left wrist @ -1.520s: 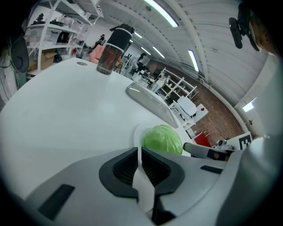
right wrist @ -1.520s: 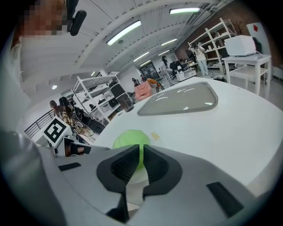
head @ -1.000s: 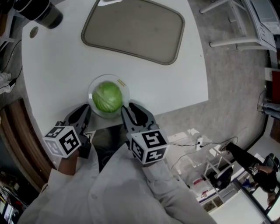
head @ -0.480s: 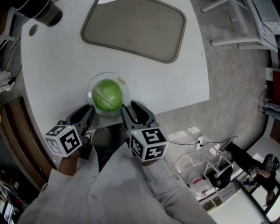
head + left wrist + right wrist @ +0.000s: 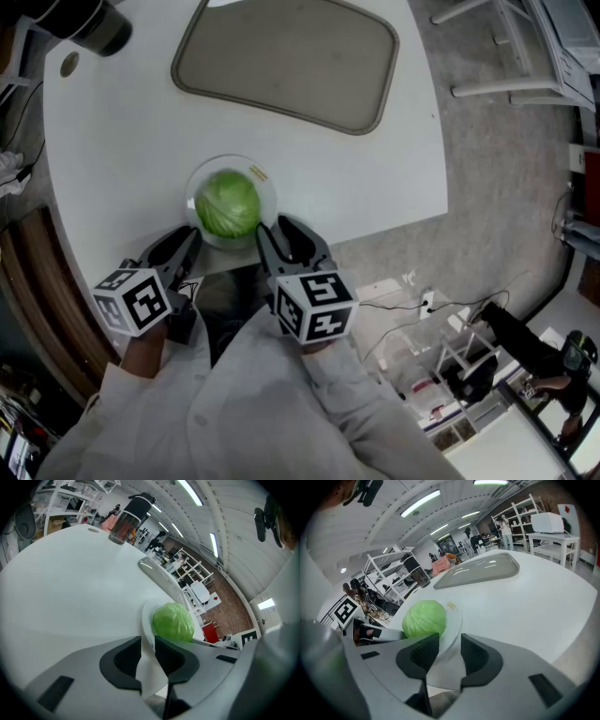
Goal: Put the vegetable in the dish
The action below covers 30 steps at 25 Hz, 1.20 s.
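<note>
A green cabbage (image 5: 228,206) lies in a white dish (image 5: 265,183) near the table's front edge. My left gripper (image 5: 187,242) is at the dish's near left side. In the left gripper view its jaws are shut on the dish's rim (image 5: 146,620), with the cabbage (image 5: 173,622) just beyond them. My right gripper (image 5: 281,234) is at the dish's near right side. Its jaws have just been opening and now stand open. In the right gripper view the dish's rim (image 5: 453,616) runs between the pads, which are apart from it, and the cabbage (image 5: 424,618) lies to their left.
A grey tray (image 5: 286,61) lies at the far side of the white table (image 5: 394,169). A dark cylinder (image 5: 89,28) stands at the far left corner. The table's front edge runs just under both grippers. To the right are floor, cables and white racks.
The right gripper's jaws stand a little wider than before. The cabbage, the dish and both hands have stayed where they were.
</note>
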{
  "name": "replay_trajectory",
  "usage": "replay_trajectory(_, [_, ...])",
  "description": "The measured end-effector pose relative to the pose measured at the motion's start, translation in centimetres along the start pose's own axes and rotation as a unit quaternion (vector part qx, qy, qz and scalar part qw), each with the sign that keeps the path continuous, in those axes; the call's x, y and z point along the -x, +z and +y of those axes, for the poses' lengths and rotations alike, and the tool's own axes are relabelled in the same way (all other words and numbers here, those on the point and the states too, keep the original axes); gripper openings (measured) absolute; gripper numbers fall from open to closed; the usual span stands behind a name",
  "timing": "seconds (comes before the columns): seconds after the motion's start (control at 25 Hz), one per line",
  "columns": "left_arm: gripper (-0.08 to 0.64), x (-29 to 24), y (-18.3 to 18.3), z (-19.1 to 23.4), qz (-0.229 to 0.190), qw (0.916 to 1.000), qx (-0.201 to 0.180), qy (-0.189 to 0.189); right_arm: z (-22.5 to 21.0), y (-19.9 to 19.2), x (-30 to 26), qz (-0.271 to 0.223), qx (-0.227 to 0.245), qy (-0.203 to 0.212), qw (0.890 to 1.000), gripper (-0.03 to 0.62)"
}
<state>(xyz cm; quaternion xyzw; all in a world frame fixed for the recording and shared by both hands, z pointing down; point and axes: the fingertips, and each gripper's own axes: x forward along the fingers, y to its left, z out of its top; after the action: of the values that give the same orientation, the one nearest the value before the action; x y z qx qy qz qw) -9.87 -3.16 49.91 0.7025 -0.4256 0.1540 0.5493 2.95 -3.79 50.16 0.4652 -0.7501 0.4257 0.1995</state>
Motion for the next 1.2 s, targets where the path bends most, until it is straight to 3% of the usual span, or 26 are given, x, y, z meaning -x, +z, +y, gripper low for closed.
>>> replay_trajectory(0.44, [0.08, -0.28, 0.16, -0.2, 0.001, 1.0, 0.009, 0.002, 0.06, 0.13, -0.23, 0.016, 0.007, 0.003, 1.0, 0.132])
replay_trajectory(0.88, [0.08, -0.75, 0.18, -0.45, -0.004, 0.9991, 0.04, -0.013, -0.27, 0.24, -0.4, 0.01, -0.039, 0.008, 0.999, 0.132])
replay_trajectory(1.2, [0.08, -0.71, 0.16, -0.19, 0.002, 0.9986, 0.052, -0.01, -0.34, 0.37, -0.42, 0.008, -0.038, 0.002, 0.999, 0.126])
